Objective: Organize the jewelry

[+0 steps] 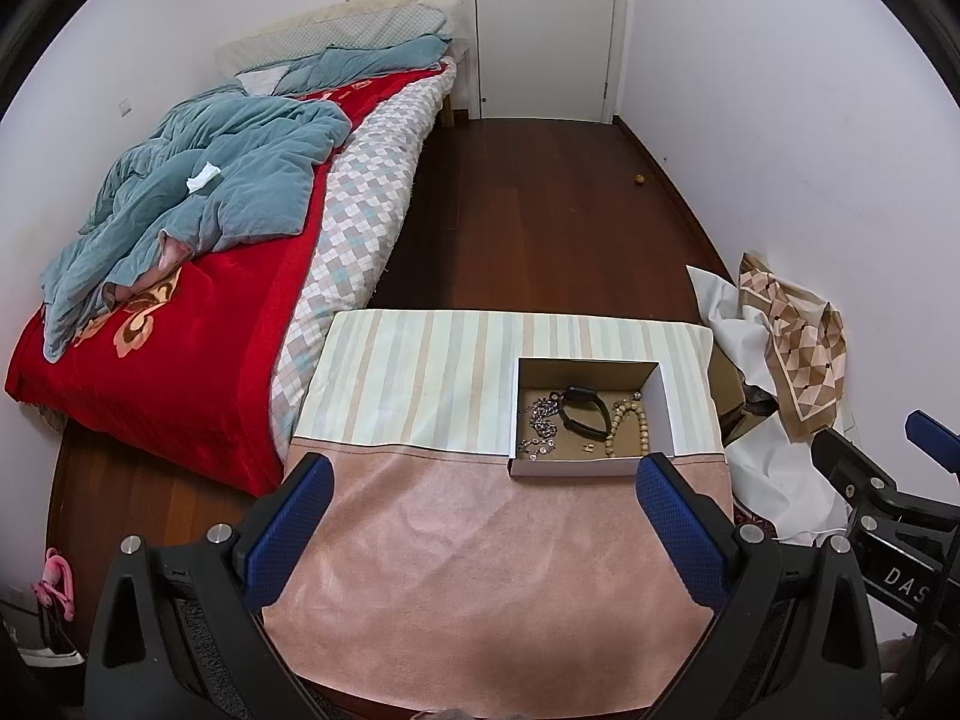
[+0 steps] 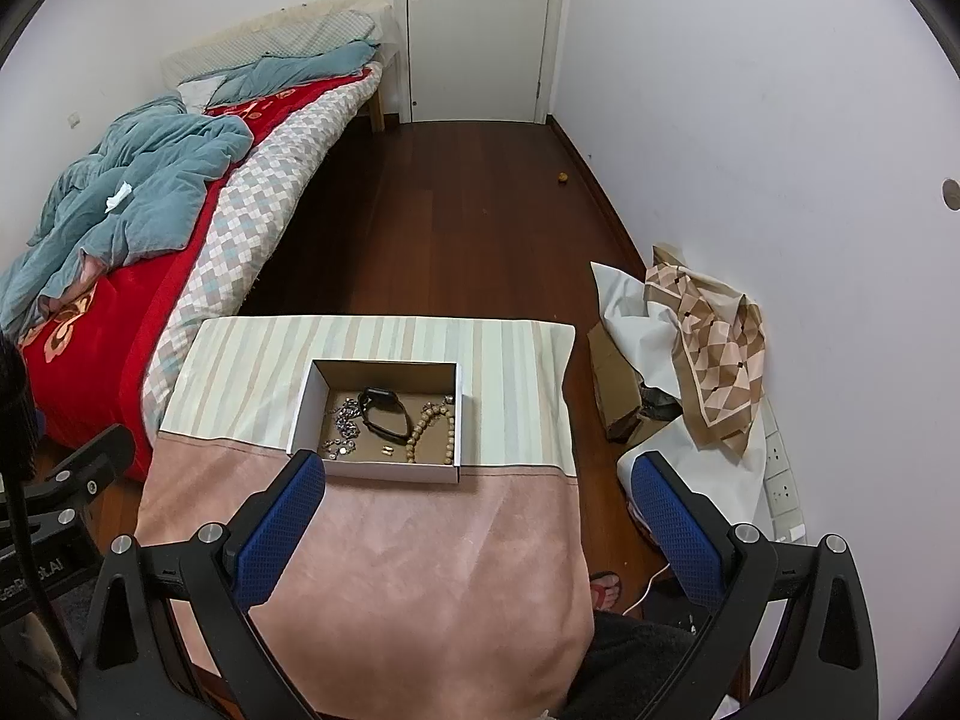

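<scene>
left claw (image 1: 486, 480) spread wide, empty | right claw (image 2: 477, 477) spread wide, empty | box (image 2: 375, 471) on table (image 2: 420, 570): silver chain (image 2: 343, 420), black watch (image 2: 384, 411), bead bracelet (image 2: 433, 429)

Left claw (image 1: 486, 480) gapes above cloth (image 1: 480, 570) near jewelry box (image 1: 573, 468)

Left tongs (image 1: 483, 483): black frame, blue mesh-textured pads (image 1: 297, 531), silver screw heads at the pivots. Right tongs (image 2: 477, 483): identical black frame, blue pads (image 2: 282, 519), silver screws. Partial white lettering marks each body as viewed from the opposite camera.
</scene>
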A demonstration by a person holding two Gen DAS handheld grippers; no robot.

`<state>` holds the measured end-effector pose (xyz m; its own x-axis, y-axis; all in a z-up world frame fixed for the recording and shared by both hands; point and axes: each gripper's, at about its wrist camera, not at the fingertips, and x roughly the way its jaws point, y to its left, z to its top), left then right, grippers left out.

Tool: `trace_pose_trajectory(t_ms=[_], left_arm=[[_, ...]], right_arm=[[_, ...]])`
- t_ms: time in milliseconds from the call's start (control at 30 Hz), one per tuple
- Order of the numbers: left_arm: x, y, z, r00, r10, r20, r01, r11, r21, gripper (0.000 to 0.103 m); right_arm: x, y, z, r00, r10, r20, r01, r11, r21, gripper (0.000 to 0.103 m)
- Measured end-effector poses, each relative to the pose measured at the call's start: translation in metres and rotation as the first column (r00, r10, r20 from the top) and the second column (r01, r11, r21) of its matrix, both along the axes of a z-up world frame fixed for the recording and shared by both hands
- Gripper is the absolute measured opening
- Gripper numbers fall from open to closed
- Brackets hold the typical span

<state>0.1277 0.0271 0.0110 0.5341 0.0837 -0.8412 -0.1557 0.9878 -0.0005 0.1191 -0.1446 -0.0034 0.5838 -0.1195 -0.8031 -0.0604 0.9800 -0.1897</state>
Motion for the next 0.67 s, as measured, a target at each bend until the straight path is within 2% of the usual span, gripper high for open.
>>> trace_pose_trajectory(t_ms=[667], left_arm=[[0.0013, -0.0005, 0.0016, 1.000, -0.008, 0.006, 0.008, 1.000, -0.014, 0.103]], right_arm=[[-0.0007, -0.0006, 0.0002, 1.000, -0.001, 0.000, 0.001, 1.000, 0.001, 0.103]])
